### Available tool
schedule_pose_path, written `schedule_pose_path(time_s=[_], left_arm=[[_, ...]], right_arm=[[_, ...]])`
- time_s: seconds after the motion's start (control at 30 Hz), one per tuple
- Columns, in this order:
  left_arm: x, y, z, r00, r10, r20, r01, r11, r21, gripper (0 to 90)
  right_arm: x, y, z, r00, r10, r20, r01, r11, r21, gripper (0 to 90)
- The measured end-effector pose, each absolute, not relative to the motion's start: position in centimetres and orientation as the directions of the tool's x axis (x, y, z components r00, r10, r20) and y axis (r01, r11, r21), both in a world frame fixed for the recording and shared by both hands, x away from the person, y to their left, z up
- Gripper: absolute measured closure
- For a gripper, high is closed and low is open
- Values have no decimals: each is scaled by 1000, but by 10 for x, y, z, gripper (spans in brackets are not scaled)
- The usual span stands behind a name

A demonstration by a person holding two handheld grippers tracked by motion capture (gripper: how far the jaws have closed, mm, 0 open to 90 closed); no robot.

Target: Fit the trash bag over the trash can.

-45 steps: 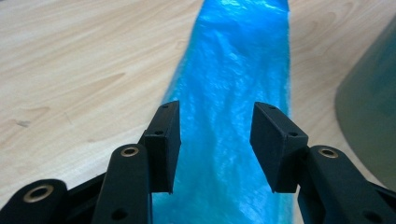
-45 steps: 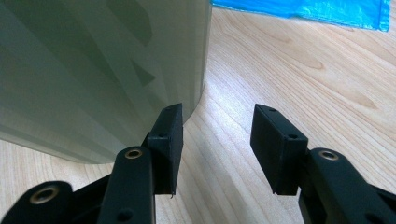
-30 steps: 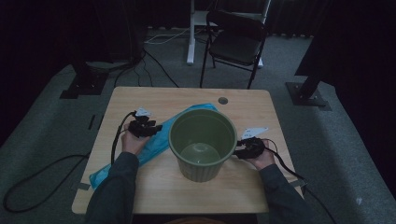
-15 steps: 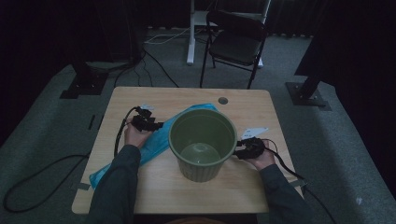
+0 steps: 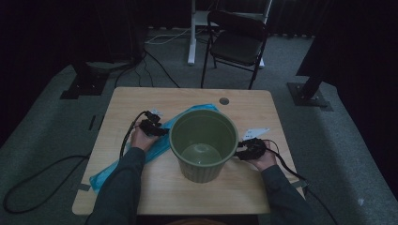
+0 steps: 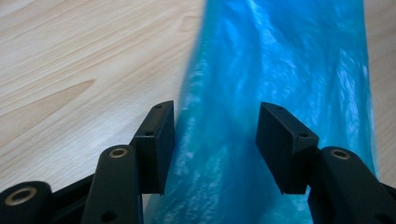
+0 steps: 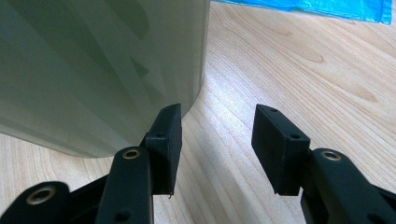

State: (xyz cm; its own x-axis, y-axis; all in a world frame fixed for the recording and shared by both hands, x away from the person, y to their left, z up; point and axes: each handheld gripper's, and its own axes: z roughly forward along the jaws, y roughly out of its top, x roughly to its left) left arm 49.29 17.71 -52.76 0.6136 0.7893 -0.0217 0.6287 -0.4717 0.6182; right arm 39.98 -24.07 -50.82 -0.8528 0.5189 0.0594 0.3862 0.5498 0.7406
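Both claws released beside the green bin [image 5: 203,140].
My left gripper [image 6: 215,140], jaws just opening, straddles the blue bag [image 6: 280,70]; my right gripper [image 7: 215,144] gapes over bare table [image 7: 303,70] near its right edge.

Count: 1 wooden table [image 5: 141,187], 1 green bucket [image 5: 203,146], 1 blue plastic bag [image 5: 155,149], 2 grippers – left gripper [image 5: 159,131], right gripper [image 5: 240,151]. Behind the table: 1 black folding chair [image 5: 237,44], 1 white post [image 5: 191,33].
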Motion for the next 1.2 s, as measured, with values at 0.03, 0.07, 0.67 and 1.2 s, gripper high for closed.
schedule_pose_path(time_s=[0.03,0.07,0.67,1.2], left_arm=[[490,173,-528,616,788,11,617,-491,615,495],[488,172,-527,616,788,6,617,-487,618,548],[461,193,-460,674,734,-86,518,-387,763,894],[436,214,-387,703,708,-74,404,-311,860,894]], right_arm=[[400,-241,-508,-853,519,60,386,549,741,524],[400,-241,-508,-853,519,59,386,550,740,524],[399,-240,-507,-854,516,62,386,551,740,536],[398,-239,-507,-858,510,67,385,550,741,540]])
